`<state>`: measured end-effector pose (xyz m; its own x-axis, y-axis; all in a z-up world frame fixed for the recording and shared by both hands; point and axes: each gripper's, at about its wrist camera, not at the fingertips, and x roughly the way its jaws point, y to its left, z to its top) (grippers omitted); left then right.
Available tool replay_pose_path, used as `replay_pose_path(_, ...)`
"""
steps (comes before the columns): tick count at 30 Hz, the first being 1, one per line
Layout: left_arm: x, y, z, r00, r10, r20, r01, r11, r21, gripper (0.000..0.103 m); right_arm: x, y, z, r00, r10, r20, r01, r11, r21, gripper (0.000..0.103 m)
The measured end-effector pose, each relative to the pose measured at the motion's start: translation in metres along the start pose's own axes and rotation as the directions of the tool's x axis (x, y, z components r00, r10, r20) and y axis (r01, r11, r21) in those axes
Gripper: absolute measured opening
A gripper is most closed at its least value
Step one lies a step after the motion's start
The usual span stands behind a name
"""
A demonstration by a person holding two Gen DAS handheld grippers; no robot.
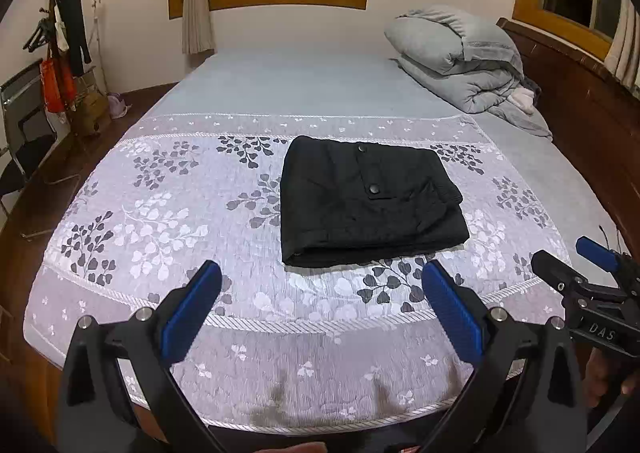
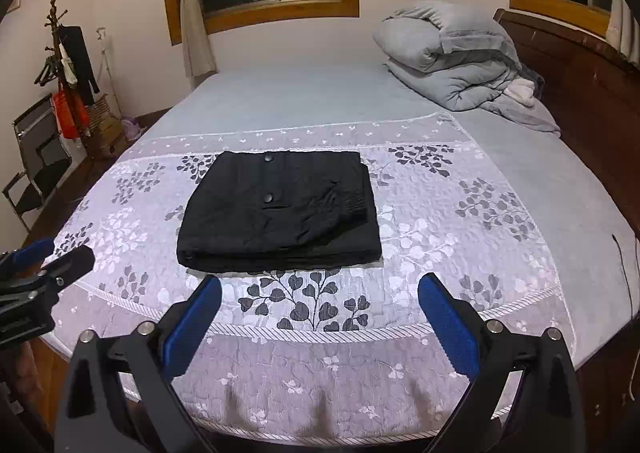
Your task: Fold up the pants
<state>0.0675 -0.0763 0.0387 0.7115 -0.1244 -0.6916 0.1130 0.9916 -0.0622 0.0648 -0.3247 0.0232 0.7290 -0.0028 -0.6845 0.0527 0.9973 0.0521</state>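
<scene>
My left gripper (image 1: 322,289) hangs above the near edge of the bed, its blue pads (image 1: 192,309) spread wide apart with nothing between them but the patterned cover below. It touches nothing. My right gripper (image 2: 320,291) is the same: jaws fully parted, empty, held above the near edge and pointing toward the middle of the bed. In the left wrist view I can see the right gripper's tip off to the right side, near the bed's right edge, and in the right wrist view the left gripper's tip shows at the left side; the two are well apart from each other and both clear of the cloth.

Just beyond both grippers, the pants (image 1: 370,205) lie on the floral bedspread (image 1: 160,213), roughly in the middle of the patterned part and a little back from its near border. They are black and already gathered into a compact, roughly rectangular packet of several layers, with stacked edges showing along the near side, two snap buttons on top and an elastic cuff or waistband tucked at the right. The packet lies flat, with only small wrinkles on its upper face.

I judge the folding to be done, or all but done: no leg trails loose, and nothing hangs out past the outline. At most a light smoothing of the top remains.

Farther out, a rolled grey duvet (image 1: 460,57) sits at the far right corner of the bed, well apart from the pants.
</scene>
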Motion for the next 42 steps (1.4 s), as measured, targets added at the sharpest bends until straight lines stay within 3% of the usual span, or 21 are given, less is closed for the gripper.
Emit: replay_pose_path(42,-0.016,-0.011,-0.002,1.000,0.005,0.022,-0.005,1.000,0.021,0.100,-0.013,-0.001,-0.004,1.000,-0.010,0.005,0.010,1.000,0.011,0.099)
